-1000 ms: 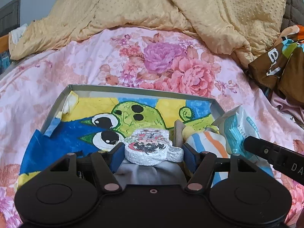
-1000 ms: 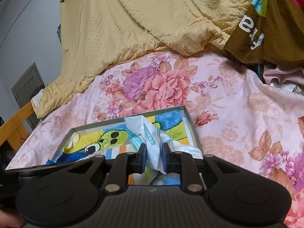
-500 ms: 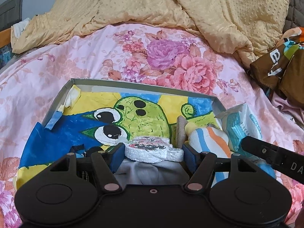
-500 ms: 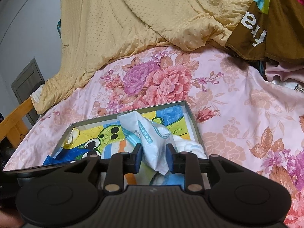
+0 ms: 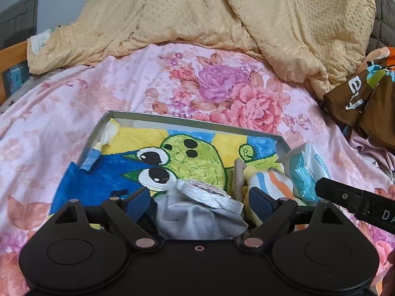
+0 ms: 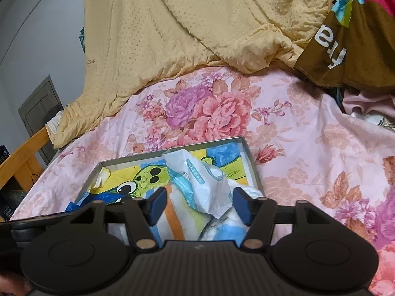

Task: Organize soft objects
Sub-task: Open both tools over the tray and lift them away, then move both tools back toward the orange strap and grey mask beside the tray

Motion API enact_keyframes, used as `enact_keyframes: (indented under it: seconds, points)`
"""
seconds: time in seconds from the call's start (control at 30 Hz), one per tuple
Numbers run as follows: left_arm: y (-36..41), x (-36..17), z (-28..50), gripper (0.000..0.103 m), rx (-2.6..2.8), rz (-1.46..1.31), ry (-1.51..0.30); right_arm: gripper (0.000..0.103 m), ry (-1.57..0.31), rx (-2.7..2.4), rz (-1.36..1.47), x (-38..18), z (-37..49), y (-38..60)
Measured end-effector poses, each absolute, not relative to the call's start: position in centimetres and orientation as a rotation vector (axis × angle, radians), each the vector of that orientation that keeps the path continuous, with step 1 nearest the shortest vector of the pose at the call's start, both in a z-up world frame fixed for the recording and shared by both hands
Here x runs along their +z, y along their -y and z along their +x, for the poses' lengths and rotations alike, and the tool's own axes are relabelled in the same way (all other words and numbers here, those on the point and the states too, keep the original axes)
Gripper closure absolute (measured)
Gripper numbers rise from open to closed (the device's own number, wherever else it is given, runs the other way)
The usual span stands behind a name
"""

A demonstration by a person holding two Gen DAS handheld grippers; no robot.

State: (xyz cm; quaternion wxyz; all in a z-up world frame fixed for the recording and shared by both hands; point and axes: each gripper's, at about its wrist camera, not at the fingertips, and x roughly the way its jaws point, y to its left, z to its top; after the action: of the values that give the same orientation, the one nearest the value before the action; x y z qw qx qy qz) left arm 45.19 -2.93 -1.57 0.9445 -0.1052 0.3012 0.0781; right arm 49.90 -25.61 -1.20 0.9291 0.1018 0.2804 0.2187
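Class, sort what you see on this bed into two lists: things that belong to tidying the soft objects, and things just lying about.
Belongs to the job:
- shallow box
- white plastic pack
- striped soft toy
- grey cloth
- white sparkly pad

Just lying about:
- yellow quilt
- brown printed garment
- floral sheet

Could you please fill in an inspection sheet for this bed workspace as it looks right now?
Surface: floral pink bedsheet.
Job's things: shallow box holding a white plush disc on grey cloth, a striped toy and a tissue pack.
Clutter: yellow quilt, brown garment.
Grippers: left gripper and right gripper, jaws opening, pads clear of the items.
Cables: nothing seen.
Surroundings: wooden bed frame, grey wall.
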Motion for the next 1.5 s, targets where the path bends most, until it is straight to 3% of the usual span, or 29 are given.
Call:
enact_keyframes:
  seconds: [0.2, 0.37, 0.67, 1.07, 1.5]
  points:
    - [2.6, 0.6, 43.1, 0.012, 0.175, -0.227, -0.573, 0.018, -0.527, 0.458, 0.223, 0.9, 47.9, 26.8]
    - [3.0, 3.2, 39.7, 0.002, 0.216, -0.214, -0.478, 0.013, -0.472, 0.474, 0.234, 3.1, 45.4, 27.9]
    - [3.9, 7.8, 32.9, 0.001, 0.213, -0.179, -0.374, 0.001, -0.351, 0.506, 0.216, 6.8, 39.6, 29.9]
    - [4.2, 9.9, 24.2, 0.001, 0.187, -0.169, -0.343, 0.0, -0.246, 0.52, 0.151, 7.2, 32.3, 30.2]
    - [2.7, 6.8, 16.5, 0.001, 0.173, -0.108, -0.38, 0.0, -0.19, 0.522, 0.139, 6.0, 26.3, 30.4]
